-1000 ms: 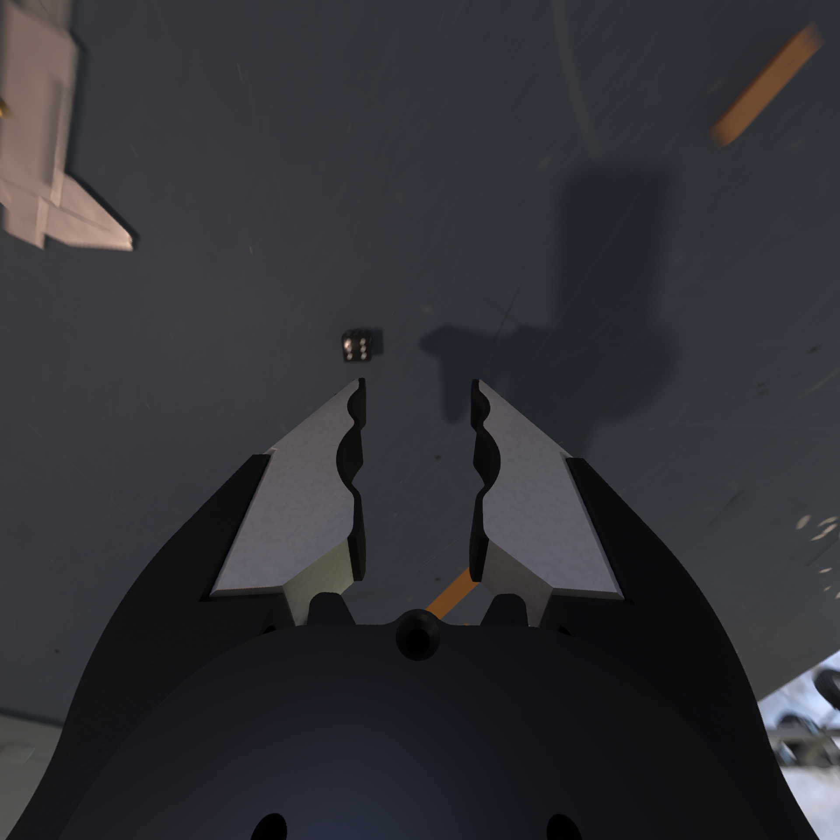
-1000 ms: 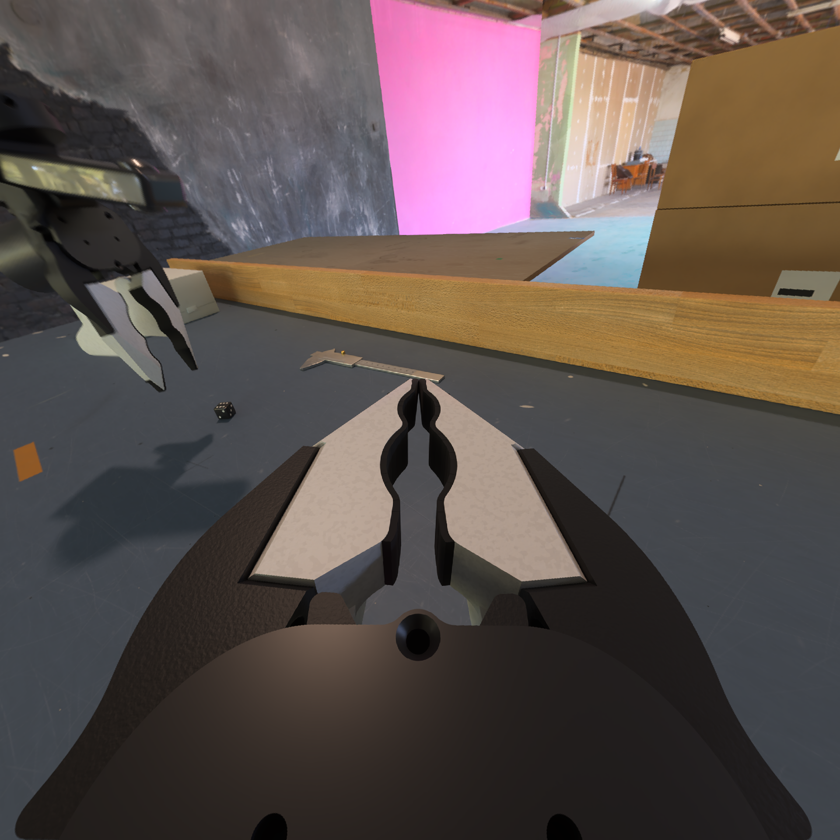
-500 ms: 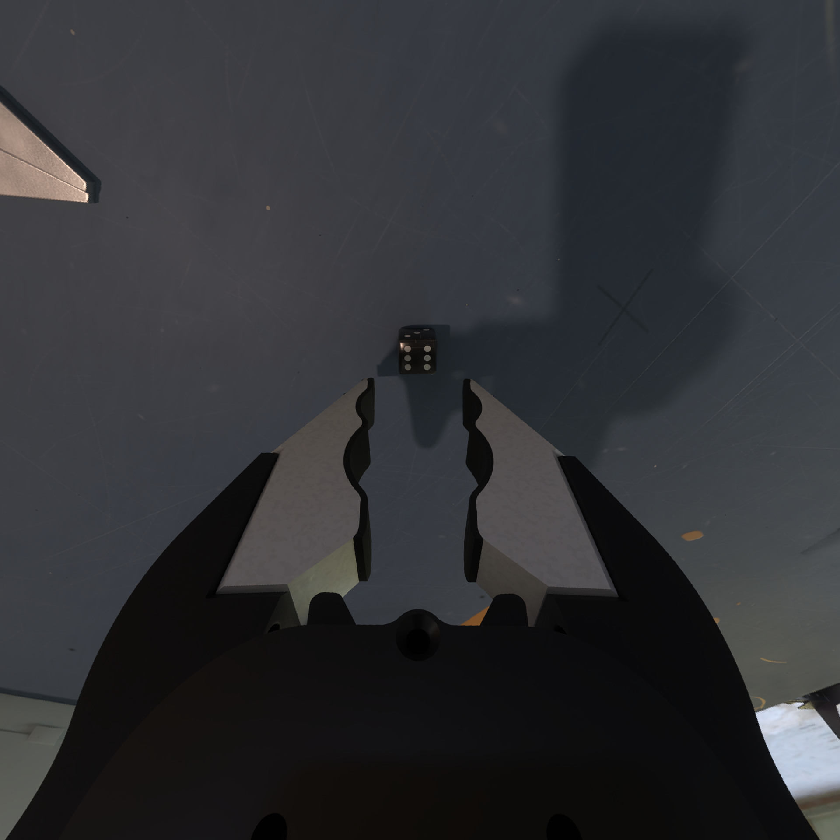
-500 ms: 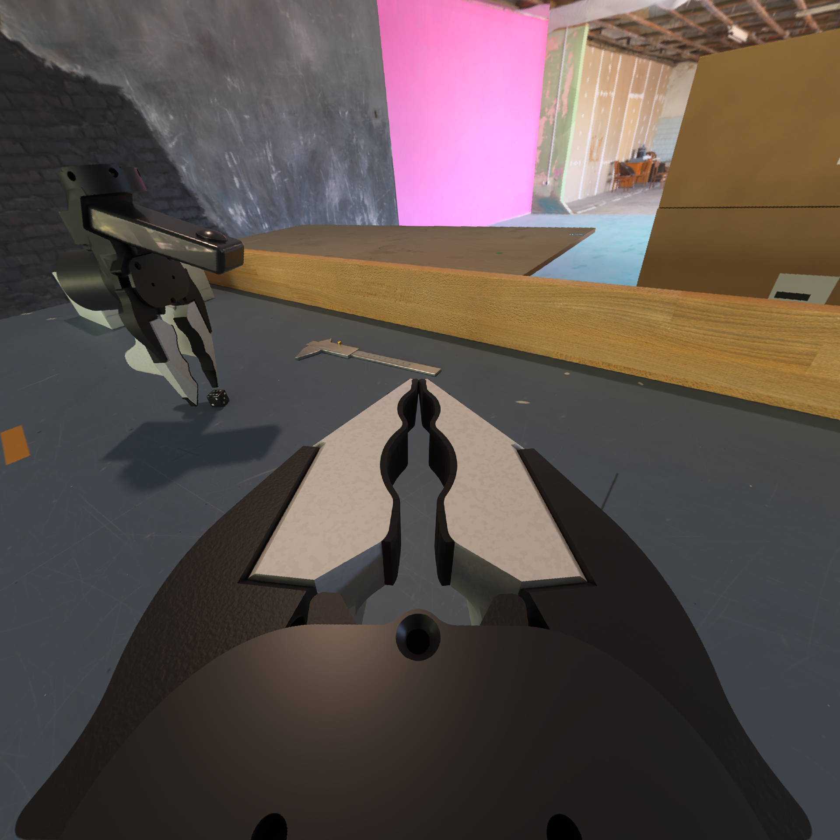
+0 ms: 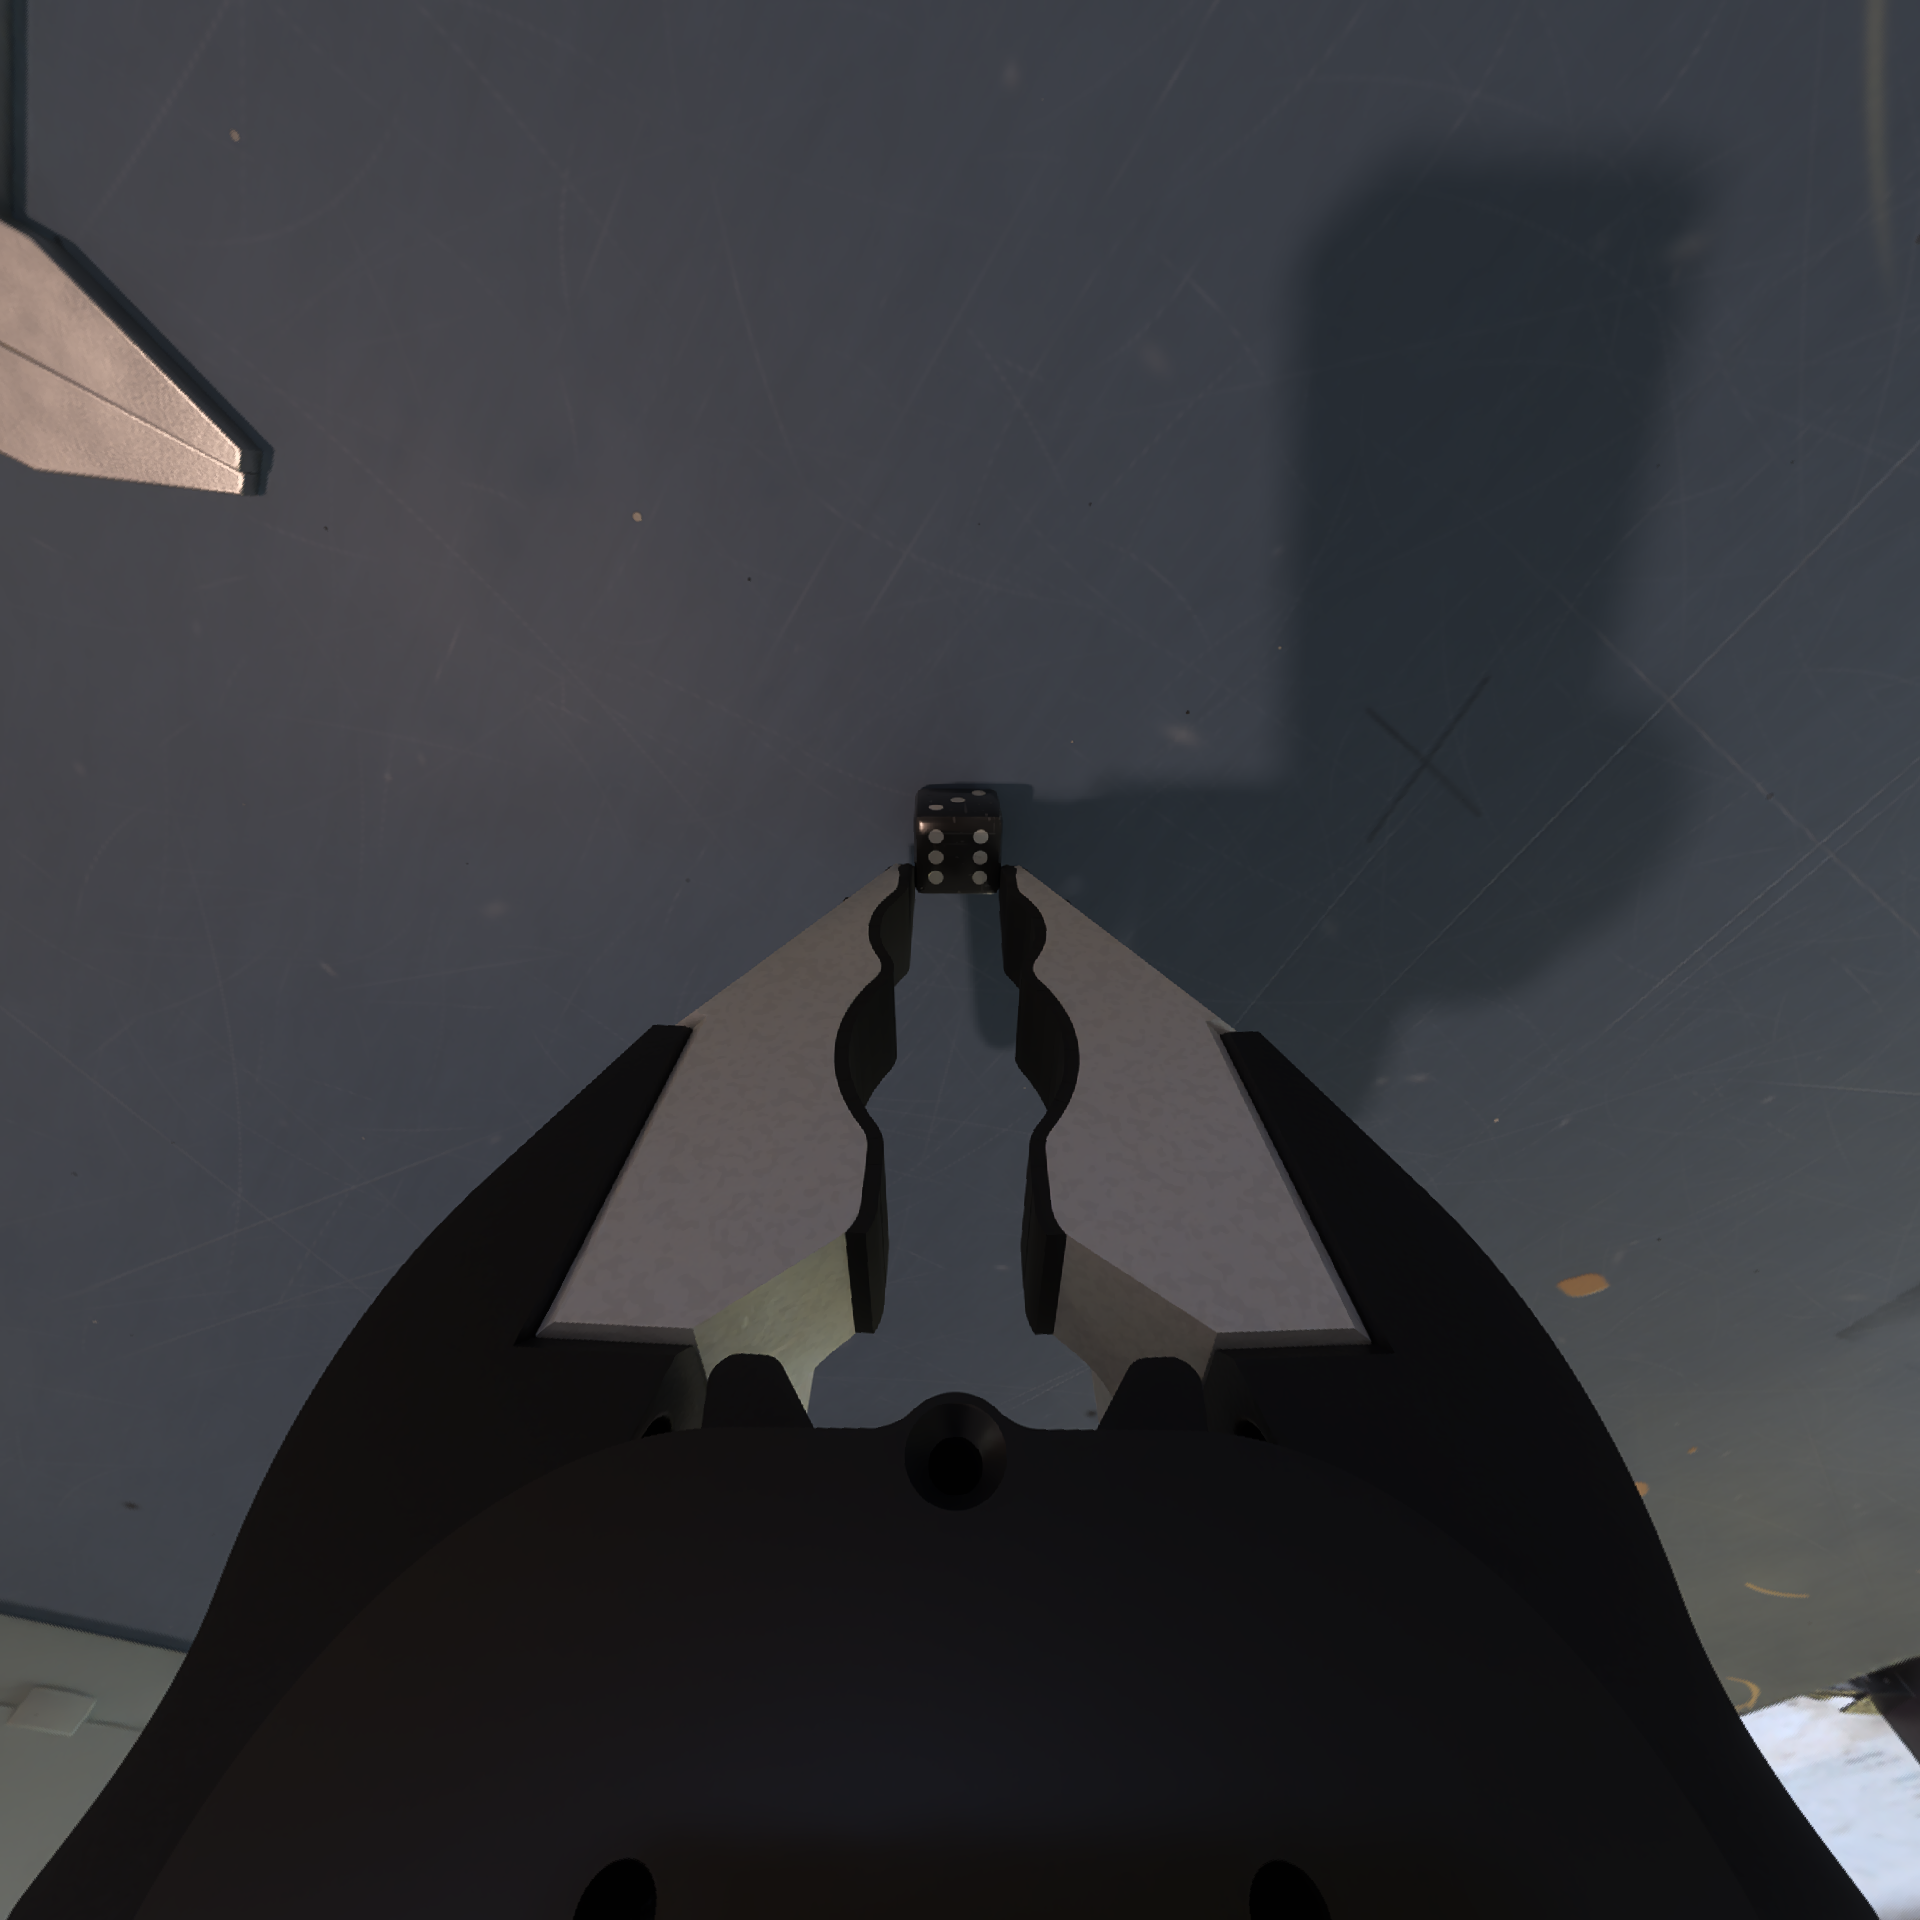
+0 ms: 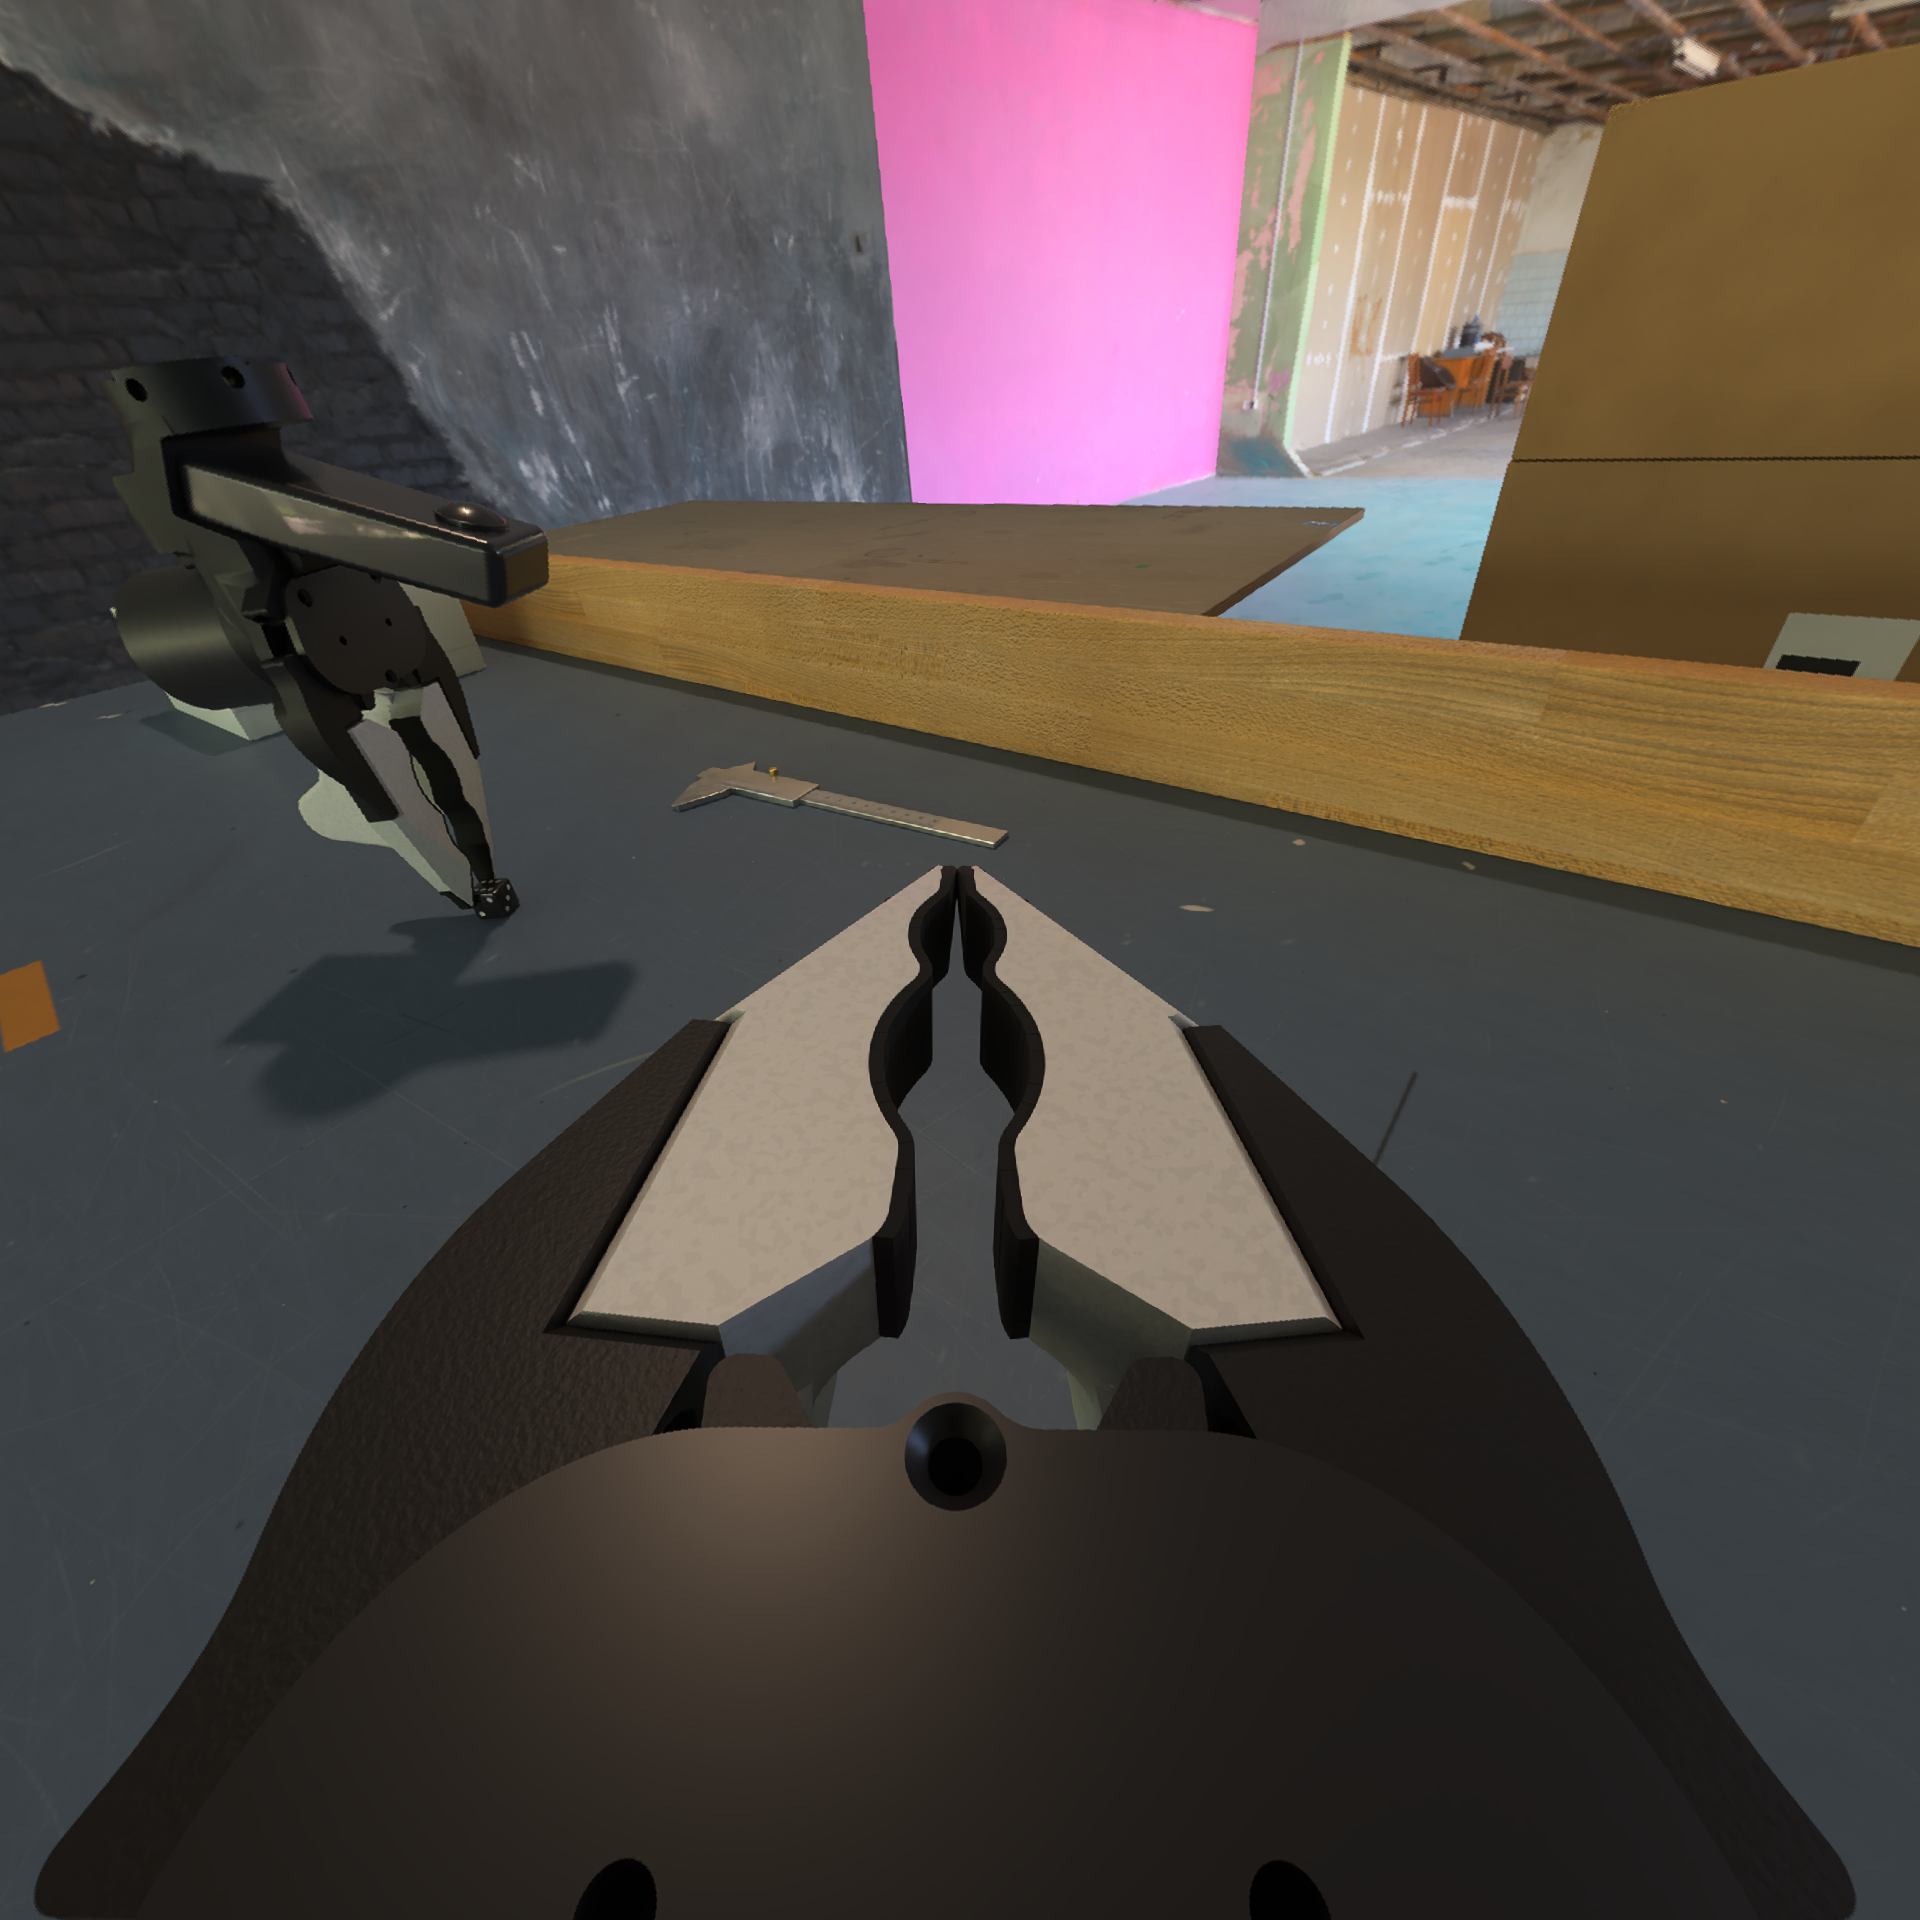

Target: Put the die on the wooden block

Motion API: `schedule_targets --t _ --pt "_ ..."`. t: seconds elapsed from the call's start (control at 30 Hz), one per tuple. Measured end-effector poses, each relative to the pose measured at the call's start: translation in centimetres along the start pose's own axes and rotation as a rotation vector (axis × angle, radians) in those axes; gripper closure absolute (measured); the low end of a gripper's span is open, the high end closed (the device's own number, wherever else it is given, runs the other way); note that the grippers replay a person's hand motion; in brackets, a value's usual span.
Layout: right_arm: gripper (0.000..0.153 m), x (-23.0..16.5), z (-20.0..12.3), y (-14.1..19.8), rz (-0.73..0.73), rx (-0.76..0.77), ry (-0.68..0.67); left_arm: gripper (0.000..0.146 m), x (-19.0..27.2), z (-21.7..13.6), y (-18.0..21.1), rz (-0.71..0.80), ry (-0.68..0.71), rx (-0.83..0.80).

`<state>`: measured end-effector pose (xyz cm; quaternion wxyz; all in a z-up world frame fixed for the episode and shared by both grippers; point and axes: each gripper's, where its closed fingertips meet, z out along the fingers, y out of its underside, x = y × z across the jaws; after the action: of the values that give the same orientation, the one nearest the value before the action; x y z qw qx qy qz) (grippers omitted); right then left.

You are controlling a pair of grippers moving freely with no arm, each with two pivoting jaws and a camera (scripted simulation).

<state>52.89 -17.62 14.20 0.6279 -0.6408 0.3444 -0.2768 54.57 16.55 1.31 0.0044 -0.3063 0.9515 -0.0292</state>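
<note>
grey slab (image 5: 114, 384) cut by left edge | caliper (image 6: 831, 805) marks too small

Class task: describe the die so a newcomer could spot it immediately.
Start at the long wooden block crossing the dark floor; before it lies a metal caliper. Left of the caliper, between the left gripper jaws, sits the die: tiny, black, white-dotted.
</note>
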Motion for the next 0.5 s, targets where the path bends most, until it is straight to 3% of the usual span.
schedule_targets --t 0.27,0.5 --pt "0.153 0.2 -0.1 -0.1 -0.003 0.003 0.007 0.130 0.8 -1.7 -1.1 0.035 -0.046 0.060" --pt "0.153 0.1 0.0 0.0 0.004 -0.001 0.005 0.130 7.8 -5.8 -6.2 0.236 -0.044 0.216"
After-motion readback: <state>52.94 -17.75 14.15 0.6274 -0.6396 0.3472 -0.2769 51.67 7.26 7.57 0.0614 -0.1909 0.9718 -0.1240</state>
